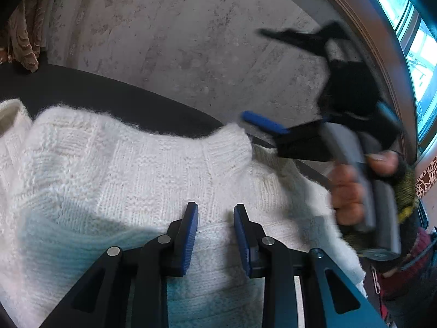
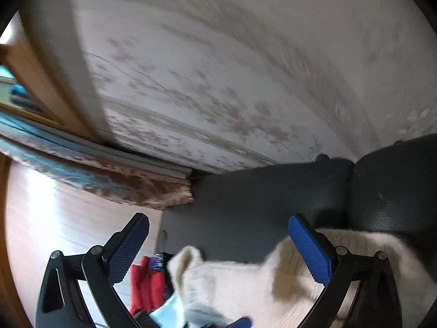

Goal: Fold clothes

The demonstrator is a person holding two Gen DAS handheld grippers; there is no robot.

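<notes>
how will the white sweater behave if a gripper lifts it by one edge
The sweater will probably flop: its knit already sags in soft folds over the dark seat. It looks thick and fuzzy, so likely bulky yet light, and the ribbed pads should hold it without slipping. A one-edge lift may stretch it.

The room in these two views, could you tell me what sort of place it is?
Probably a lived-in home: patterned wallpaper, a window and a wood floor surround the dark surface holding the white knitted sweater.
</notes>
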